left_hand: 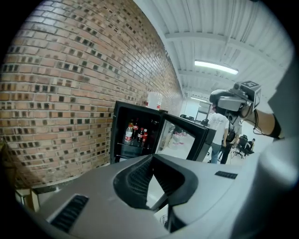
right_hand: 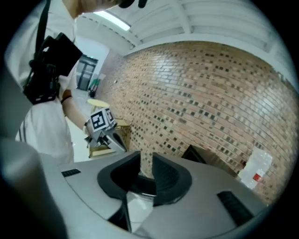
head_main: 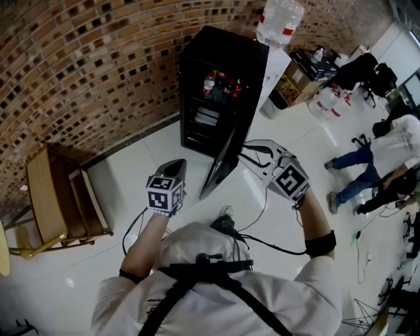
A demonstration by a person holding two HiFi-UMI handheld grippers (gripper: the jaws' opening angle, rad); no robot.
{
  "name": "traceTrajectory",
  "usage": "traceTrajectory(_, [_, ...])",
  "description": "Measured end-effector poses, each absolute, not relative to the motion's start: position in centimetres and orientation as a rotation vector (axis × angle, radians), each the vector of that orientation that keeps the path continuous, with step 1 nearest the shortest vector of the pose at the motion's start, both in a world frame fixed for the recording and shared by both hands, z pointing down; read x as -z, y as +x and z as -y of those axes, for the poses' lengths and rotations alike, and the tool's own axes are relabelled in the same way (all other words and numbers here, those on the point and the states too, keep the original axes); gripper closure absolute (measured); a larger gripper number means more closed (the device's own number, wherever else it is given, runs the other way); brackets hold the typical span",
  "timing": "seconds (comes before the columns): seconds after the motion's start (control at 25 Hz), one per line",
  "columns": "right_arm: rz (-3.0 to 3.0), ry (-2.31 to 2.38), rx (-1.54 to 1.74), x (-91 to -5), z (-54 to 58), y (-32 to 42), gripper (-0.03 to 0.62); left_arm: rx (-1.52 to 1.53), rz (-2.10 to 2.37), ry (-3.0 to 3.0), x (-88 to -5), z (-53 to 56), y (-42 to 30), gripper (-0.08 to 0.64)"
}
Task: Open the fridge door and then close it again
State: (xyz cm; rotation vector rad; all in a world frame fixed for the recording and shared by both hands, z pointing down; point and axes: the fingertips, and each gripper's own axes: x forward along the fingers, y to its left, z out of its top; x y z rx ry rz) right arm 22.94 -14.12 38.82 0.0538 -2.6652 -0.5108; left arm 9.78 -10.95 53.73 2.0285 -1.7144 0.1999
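The black fridge (head_main: 223,72) stands against the brick wall with bottles (head_main: 220,84) on its top shelf. Its glass door (head_main: 220,165) hangs open, swung out toward me. My right gripper (head_main: 253,151) is just right of the door's free edge, its jaws a little apart with nothing between them; the right gripper view shows wall through the gap (right_hand: 145,163). My left gripper (head_main: 176,167) hovers left of the door, shut and empty (left_hand: 153,161). The left gripper view shows the fridge (left_hand: 135,135), the door (left_hand: 184,137) and the right gripper (left_hand: 231,100) raised beyond it.
A large water bottle (head_main: 279,20) stands on the fridge's top. A wooden chair (head_main: 59,197) sits at the left by the wall (head_main: 85,59). People (head_main: 380,157) and water jugs (head_main: 328,102) are at the right. Cables (head_main: 262,216) trail over the white floor.
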Motion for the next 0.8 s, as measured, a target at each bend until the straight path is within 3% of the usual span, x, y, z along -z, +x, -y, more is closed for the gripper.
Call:
traceTrajectory(0.04, [2.717, 0.114, 0.454, -38.0, 13.8, 22.5, 0.532, -0.186, 1.727, 2.022, -53.1, 10.7, 9.2, 0.56])
traceTrajectory(0.12, [2.793, 0.215, 0.317, -37.4, 13.0, 21.3, 0.583, -0.162, 1.755, 2.014, -51.8, 10.2, 8.1, 0.56])
traceTrajectory(0.48, [2.853, 0.465, -0.18, -39.9, 8.7, 15.6, 0.586, -0.117, 1.879, 1.995, -48.2, 7.4, 5.2, 0.56])
traceTrajectory(0.8, [2.769, 0.579, -0.344, -47.8, 6.6, 16.5, 0.586, -0.137, 1.865, 1.94, -51.6, 5.2, 5.2, 0.56])
